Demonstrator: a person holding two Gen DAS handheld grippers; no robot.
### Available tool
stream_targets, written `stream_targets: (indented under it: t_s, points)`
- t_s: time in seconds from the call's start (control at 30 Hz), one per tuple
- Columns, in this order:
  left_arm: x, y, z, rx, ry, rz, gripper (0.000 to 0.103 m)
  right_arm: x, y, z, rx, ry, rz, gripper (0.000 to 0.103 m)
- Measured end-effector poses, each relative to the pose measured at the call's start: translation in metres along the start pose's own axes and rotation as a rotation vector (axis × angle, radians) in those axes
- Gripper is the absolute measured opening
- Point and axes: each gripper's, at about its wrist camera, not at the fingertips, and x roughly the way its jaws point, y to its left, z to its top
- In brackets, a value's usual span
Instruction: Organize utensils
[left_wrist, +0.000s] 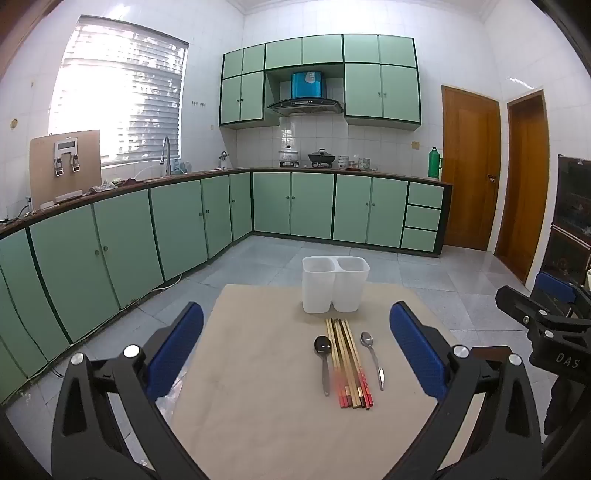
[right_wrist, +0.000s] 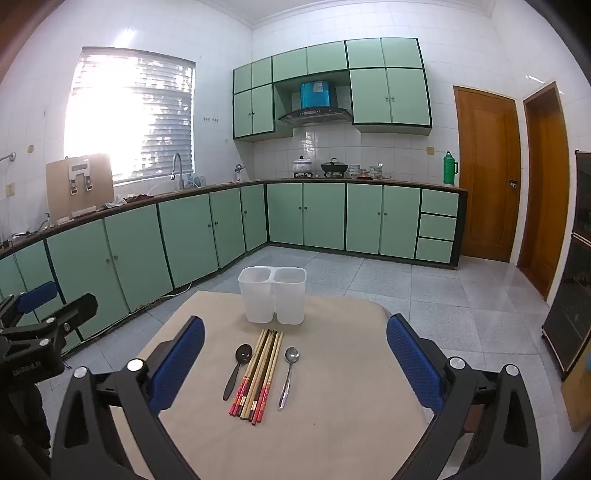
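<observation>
A set of utensils lay on a beige table (left_wrist: 258, 406) in a green-cabineted kitchen, seen from cameras on two handheld grippers. In the left wrist view, the left gripper (left_wrist: 296, 343) stood with its blue-padded jaws spread wide at lower left and lower right of the frame, nothing between the pads but the table beyond them. The right gripper (right_wrist: 295, 356) was likewise spread wide and empty in its own view.

A bundle of chopsticks (left_wrist: 349, 363) lay side by side just below centre of the frame, red-patterned ends nearest the camera. A dark spoon (left_wrist: 323, 360) rested just left of them and a silver spoon (left_wrist: 373, 356) just right, both bowl-end away from the camera. A white two-compartment holder (left_wrist: 334, 286) stood upright at the table's far edge, just beyond the chopstick tips; nothing showed above its rim.

The right wrist view showed the same row: dark spoon (right_wrist: 238, 369), chopsticks (right_wrist: 260, 373), silver spoon (right_wrist: 289, 374), with the holder (right_wrist: 272, 295) above them at centre. Part of the other gripper showed at the edge of each view.
</observation>
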Motion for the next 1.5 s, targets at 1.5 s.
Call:
stream_targets:
  t_s: [1.5]
  points:
    - [-0.0088,0.0056,0.0077,0.014,-0.001,0.014,0.098,-0.0033,0.0005,0.0076,-0.002,-0.006,0.000,0.097]
